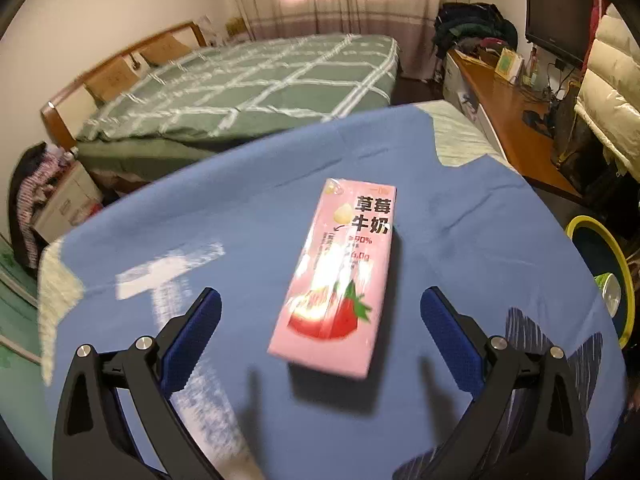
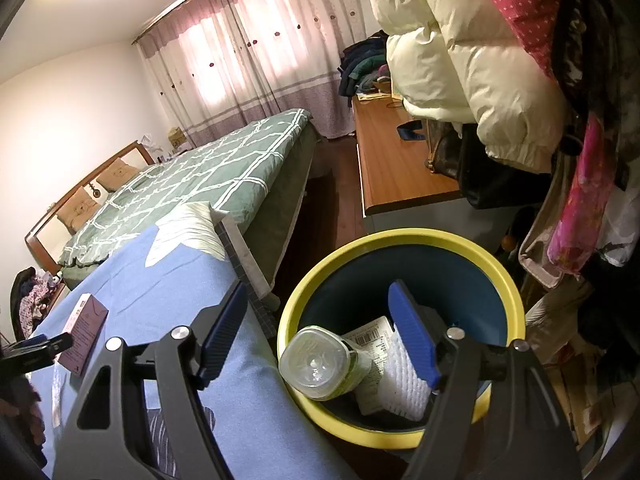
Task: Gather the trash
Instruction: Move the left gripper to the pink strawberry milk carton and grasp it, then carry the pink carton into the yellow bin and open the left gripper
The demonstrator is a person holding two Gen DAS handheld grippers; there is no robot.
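**A bedroom lit through drawn curtains**

A bed [image 1: 248, 88] with a wooden headboard [image 1: 108, 76] and a green checked quilt stands against plain white walls. Pink-and-white curtains [image 2: 248, 64] glow with daylight behind it. Along the right side runs a long wooden desk [image 2: 400, 164], piled with clothes at its far end, and a dark monitor [image 1: 560, 12]. The floor [image 2: 328, 208] is dark wood.

The pink carton [image 1: 334, 276] at the middle of the left wrist view bears large black characters 草莓牛奶, with a strawberry picture below. Smaller print there reads roughly 90% and 6.0g, though blurred. A barcode label [image 2: 370, 340] lies in the bin [image 2: 508, 280], lower middle of the right wrist view, its digits too small to read.
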